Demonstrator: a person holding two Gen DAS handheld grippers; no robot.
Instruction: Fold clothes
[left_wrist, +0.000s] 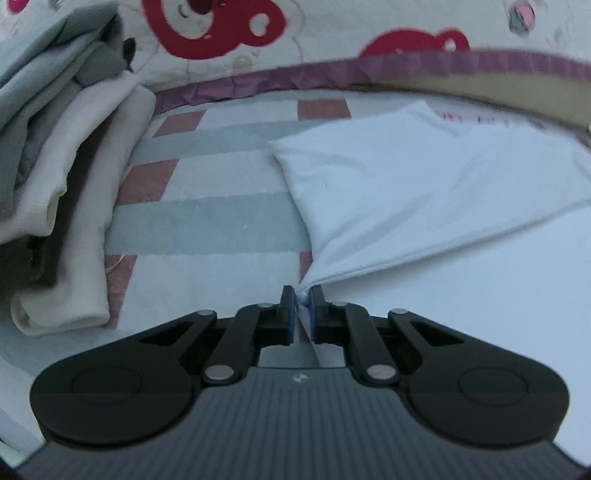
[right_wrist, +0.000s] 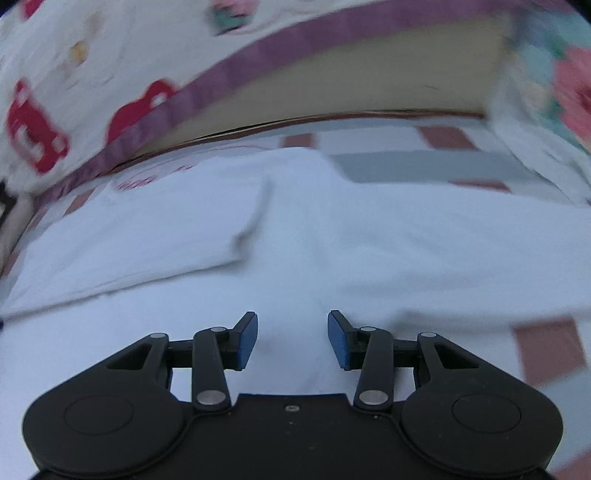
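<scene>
A white garment (left_wrist: 424, 192) lies on a checked bedsheet (left_wrist: 207, 221), with one flap lifted and pulled taut toward me. My left gripper (left_wrist: 303, 295) is shut on the edge of that flap, the cloth bunched between its blue pads. In the right wrist view the same white garment (right_wrist: 332, 240) spreads flat below, a folded sleeve part (right_wrist: 147, 236) lying on its left side. My right gripper (right_wrist: 292, 325) hovers open just over the cloth, nothing between its fingers.
A stack of folded clothes (left_wrist: 55, 184) in cream and grey sits at the left. A cushion with red prints and a purple border (left_wrist: 332, 74) lines the far side. A floral fabric (right_wrist: 554, 110) rises at the far right.
</scene>
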